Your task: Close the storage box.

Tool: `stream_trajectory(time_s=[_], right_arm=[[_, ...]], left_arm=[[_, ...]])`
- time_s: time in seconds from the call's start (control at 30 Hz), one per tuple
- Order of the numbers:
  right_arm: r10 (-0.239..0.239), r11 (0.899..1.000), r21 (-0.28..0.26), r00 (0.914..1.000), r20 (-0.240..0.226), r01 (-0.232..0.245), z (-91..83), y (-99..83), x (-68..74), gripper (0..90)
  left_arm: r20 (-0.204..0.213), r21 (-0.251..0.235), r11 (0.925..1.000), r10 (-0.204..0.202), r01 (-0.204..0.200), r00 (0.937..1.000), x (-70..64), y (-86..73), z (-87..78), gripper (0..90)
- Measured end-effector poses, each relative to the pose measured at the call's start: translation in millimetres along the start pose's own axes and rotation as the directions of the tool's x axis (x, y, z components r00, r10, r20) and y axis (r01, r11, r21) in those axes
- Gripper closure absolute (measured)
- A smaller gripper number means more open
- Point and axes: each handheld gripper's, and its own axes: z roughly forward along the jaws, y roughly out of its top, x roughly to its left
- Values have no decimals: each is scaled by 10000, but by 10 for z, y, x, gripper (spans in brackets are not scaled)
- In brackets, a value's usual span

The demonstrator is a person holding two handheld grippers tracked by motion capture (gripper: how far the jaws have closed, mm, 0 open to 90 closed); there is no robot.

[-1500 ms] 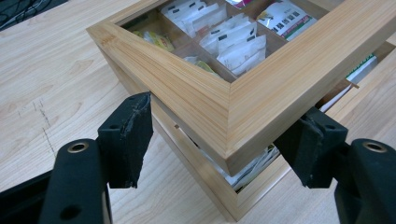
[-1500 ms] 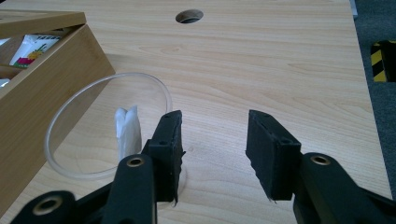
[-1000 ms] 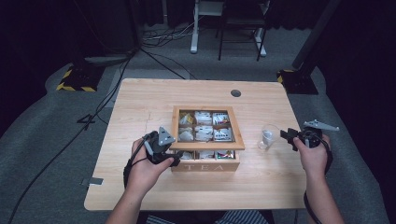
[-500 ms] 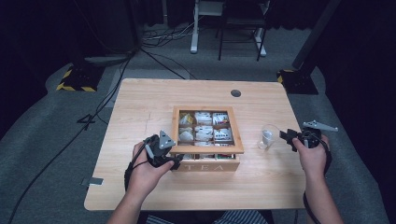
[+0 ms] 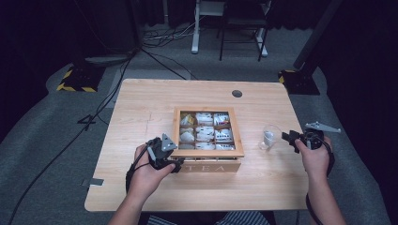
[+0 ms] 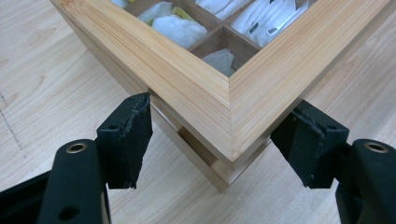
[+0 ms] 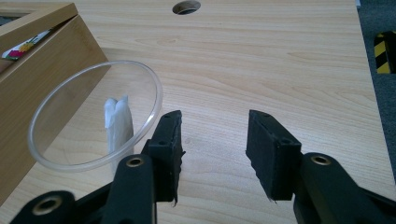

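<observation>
the wooden tea box [image 5: 208, 140] sits near the middle of the table [image 5: 141, 108], its lid open and squared to the table edges, the front face lettered "tea" turned toward the person and its slightly longer side running left to right. inside, a grid of compartments holds pale tea bags [image 5: 204, 132].

the left gripper [image 5: 174, 161] is at the box's front left corner. the left gripper view shows what the high view cannot: that corner of the box [image 6: 219, 93] points straight between the two black jaws, which stand open on either side of it, the left pad right at the wood, the right pad close beside it; whether either truly touches, i cannot tell.

the right gripper [image 5: 290, 138] hovers just right of a clear glass cup [image 5: 270, 137], which stands upright beside the box. the right gripper view looks down into the cup [image 7: 95, 119] and shows a white tea bag [image 7: 117, 123] standing in it, with the jaws open over bare table, holding nothing.
</observation>
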Motion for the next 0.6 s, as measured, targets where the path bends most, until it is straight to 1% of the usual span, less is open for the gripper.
stream_trajectory(time_s=[0.1, 0.27, 0.37, 0.4, 0.43, 0.53, 0.6], right_arm=[[-1, 10000, -2, 10000, 1, 1, 0, 1, 2, 564], [26, 10000, 39, 10000, -7, -26, 3, -2, 5, 563], [35, 10000, 46, 10000, -14, -34, 5, -4, 6, 563], [25, 10000, 32, 10000, -25, -24, 6, -4, 6, 563], [23, 10000, 44, 10000, -37, -23, 5, -3, 6, 563], [-29, 10000, -7, 10000, -37, 29, -2, 2, 4, 563], [16, 10000, -18, 10000, -33, -16, -6, 5, 8, 563]], left_arm=[[90, 134, 9999, 90, -91, 9999, 1, -8, 18, 303], [210, 323, 9995, 63, -70, 9998, 1, -17, 21, 304], [190, 440, 9990, 94, -102, 9998, -6, -24, 32, 304], [215, 475, 9989, 46, -57, 9998, -11, -26, 39, 303], [175, 520, 9986, 111, -120, 9998, -12, -27, 45, 304], [255, 671, 9977, 67, -84, 9997, -17, -30, 57, 303], [278, 771, 9970, 24, -45, 9996, -20, -33, 61, 303]])
